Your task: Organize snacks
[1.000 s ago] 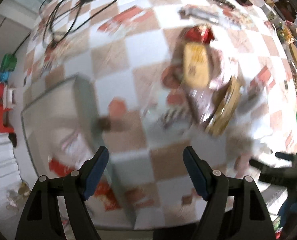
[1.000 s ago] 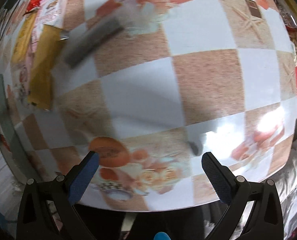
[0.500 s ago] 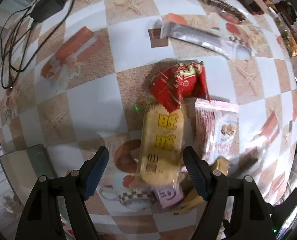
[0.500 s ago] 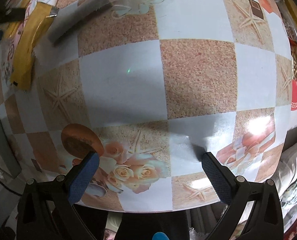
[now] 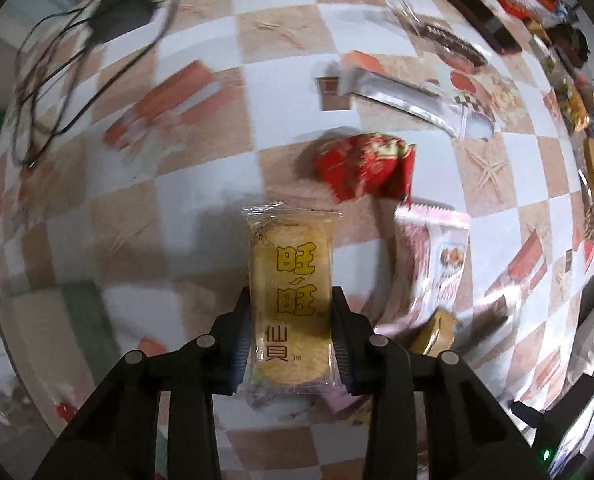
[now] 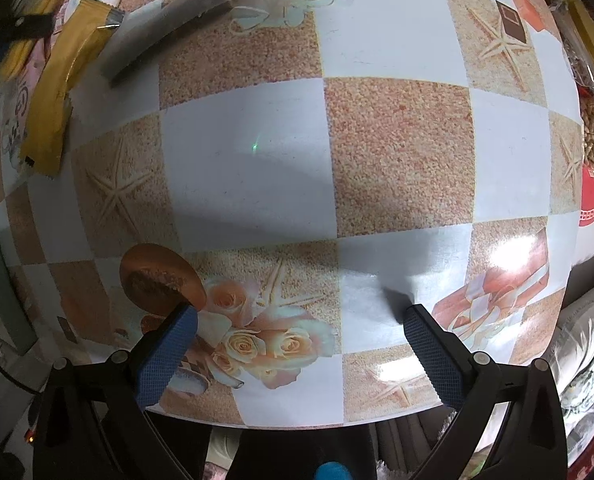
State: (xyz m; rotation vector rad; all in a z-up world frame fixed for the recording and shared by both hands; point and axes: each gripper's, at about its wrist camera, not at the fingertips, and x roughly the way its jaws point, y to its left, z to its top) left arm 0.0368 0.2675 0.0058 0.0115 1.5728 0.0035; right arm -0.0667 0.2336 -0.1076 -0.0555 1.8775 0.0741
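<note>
- Between the fingers of my left gripper point(image 5: 291, 332) sat the yellow rice-cracker packet point(image 5: 291, 300); a second before, those jaws had stood wide over a blurred stretch of checked tablecloth point(image 5: 201, 216) with nothing between them, and half a second before they had straddled the packet without touching it.
- At this moment the jaws were closing, and in the left wrist view both pads looked pressed against the packet's long sides, so I judged the grip made or very nearly so.
- The packet stood lengthwise in the grip, its clear crimped end pointing away from me, just short of the red wrapped snack point(image 5: 365, 170) and beside the pink packet point(image 5: 433, 260) on its right.
- I could not tell whether the packet had left the tablecloth; its far end seemed close to the cloth.
- The silver-wrapped bar point(image 5: 409, 98) lay farther off, well apart from my grip, and a black adapter with its cable point(image 5: 117, 20) sat at the far left corner.
- My right gripper point(image 6: 301, 344) had hardly shifted across the three views: its blue pads stayed wide apart with nothing between them, above bare cloth near the table's edge.
- To that gripper's left lay a mustard-yellow wrapper point(image 6: 63, 92) and a grey bar point(image 6: 169, 30), untouched.
- For the task I read this as the first pick secured: one snack in hand and ready to be carried to wherever it belonged, the rest of the pile not yet sorted.
- My worry was crushing the crackers if the squeeze went on.
</note>
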